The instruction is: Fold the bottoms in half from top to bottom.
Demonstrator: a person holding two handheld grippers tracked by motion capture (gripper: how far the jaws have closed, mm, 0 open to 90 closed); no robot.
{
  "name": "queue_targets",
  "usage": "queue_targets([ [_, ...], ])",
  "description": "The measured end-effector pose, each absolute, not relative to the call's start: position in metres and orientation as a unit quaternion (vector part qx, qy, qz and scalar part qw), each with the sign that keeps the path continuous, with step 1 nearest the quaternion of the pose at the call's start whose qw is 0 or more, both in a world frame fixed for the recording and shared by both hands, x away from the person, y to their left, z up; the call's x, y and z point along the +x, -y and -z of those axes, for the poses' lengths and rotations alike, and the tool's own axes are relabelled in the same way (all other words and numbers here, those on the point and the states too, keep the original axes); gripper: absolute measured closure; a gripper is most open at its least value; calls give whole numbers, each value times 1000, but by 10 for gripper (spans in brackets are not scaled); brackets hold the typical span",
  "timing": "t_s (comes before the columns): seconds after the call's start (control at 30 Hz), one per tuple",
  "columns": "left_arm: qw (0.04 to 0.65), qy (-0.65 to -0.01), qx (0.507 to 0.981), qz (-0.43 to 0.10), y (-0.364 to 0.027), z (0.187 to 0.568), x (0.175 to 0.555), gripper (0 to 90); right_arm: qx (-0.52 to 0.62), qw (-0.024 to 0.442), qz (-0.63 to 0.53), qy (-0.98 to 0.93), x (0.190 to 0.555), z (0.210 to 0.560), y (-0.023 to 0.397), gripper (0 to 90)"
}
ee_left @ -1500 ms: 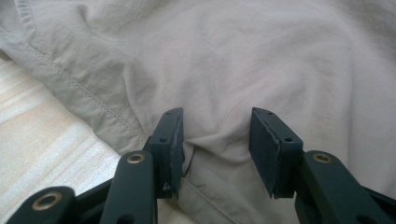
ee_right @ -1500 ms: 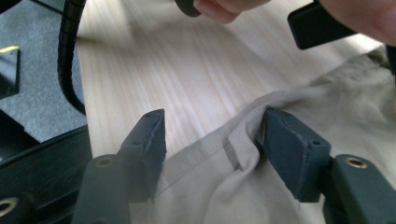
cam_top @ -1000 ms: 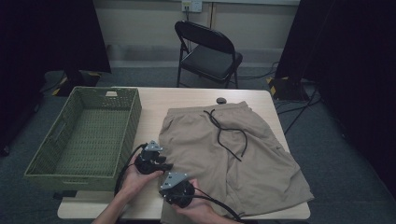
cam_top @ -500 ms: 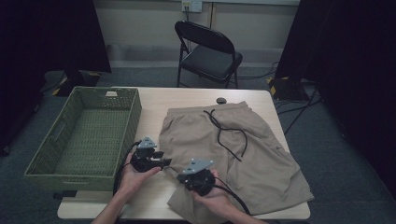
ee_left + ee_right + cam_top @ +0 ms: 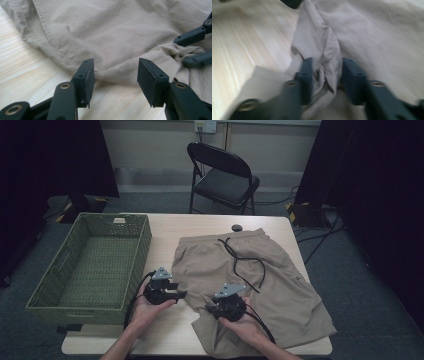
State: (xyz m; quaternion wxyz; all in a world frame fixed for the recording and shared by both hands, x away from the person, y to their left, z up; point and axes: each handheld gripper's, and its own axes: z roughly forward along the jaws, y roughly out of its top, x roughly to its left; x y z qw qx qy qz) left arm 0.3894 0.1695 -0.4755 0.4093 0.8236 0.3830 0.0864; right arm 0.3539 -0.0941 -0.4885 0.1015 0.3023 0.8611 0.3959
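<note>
Beige shorts (image 5: 280, 285) with a black drawstring (image 5: 245, 260) lie flat on the right half of the wooden table (image 5: 170, 227). My left gripper (image 5: 186, 294) rests at their left edge. In the left gripper view it (image 5: 113, 72) stands open, low over the table, with the hem of the shorts (image 5: 112, 32) just beyond its pads. My right gripper (image 5: 206, 307) sits on the near left leg. Its jaws (image 5: 327, 72) have just been opening, and a bunched fold of the shorts (image 5: 322, 50) stands loosely between them. The picture is blurred.
A green woven basket (image 5: 142, 240) stands on the left half of the table. A small dark round object (image 5: 237, 227) lies at the far edge, by the waistband. A black folding chair (image 5: 222, 175) stands behind the table. Bare wood shows along the near edge, under the left hand.
My right gripper has moved to the right and a little farther onto the shorts, bunching the leg's cloth, and its jaws have opened. The left gripper has stayed put.
</note>
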Motion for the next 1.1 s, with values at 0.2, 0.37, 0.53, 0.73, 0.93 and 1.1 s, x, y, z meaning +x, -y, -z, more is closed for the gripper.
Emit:
queue_targets([
  [0.2, 406, -384, 825, -87, -172, 475, 389, 476, 311, 111, -395, -857, 361, 490, 82, 518],
  [0.37, 403, -382, 827, -85, -172, 476, 389, 473, 298, 100, -374, -872, 365, 496, 83, 824],
  [0.53, 405, -386, 825, -83, -174, 475, 389, 467, 301, 127, -385, -863, 365, 478, 90, 863],
  [0.73, 403, -390, 824, -83, -175, 475, 389, 451, 313, 152, -359, -866, 382, 484, 105, 859],
  [0.93, 398, -391, 824, -100, -177, 474, 390, 408, 318, 142, -354, -868, 384, 495, 111, 853],
  [1.1, 409, -392, 818, -96, -176, 471, 389, 390, 290, 132, -355, -879, 365, 495, 111, 856],
])
